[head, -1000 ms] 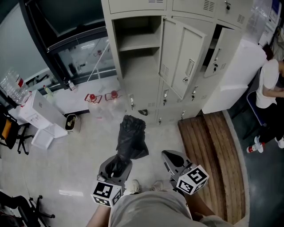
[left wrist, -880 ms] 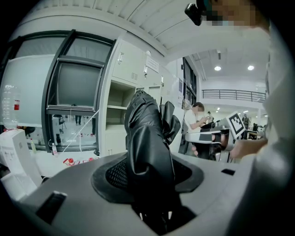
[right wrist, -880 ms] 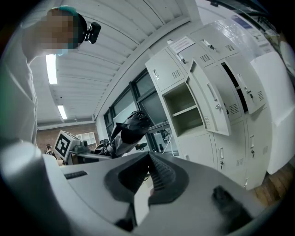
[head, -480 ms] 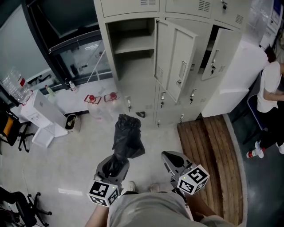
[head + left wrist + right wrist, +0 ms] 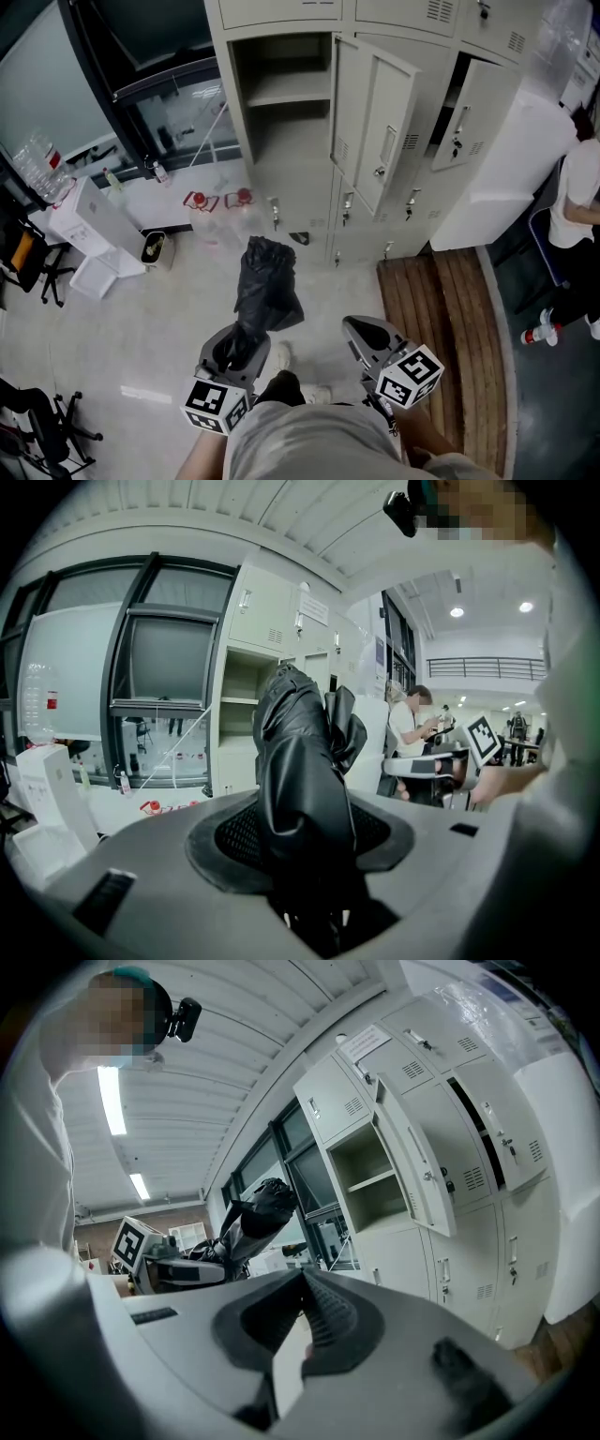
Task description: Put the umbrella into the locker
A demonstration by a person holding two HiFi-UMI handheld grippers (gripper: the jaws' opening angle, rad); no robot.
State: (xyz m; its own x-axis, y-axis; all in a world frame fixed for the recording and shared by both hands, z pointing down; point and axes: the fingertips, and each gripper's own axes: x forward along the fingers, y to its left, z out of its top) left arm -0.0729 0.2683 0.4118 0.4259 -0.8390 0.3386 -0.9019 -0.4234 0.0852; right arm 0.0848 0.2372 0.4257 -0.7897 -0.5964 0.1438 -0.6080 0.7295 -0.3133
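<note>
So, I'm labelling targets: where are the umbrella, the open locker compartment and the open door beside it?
umbrella point(image 5: 269, 281), head view, middle of its black fabric.
open locker compartment point(image 5: 286, 131), head view, back wall under the shelf.
open door point(image 5: 380, 103), head view, panel above the latch.

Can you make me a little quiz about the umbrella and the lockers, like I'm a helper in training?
1. True or false: the left gripper holds the black umbrella.
2. What is inside the open locker by the window? A) just a bare shelf B) boots C) a backpack
3. Fill the gap: the fingers of the right gripper are pressed ___, with nothing between them.

Key: 1 true; 2 A; 3 together.
</note>
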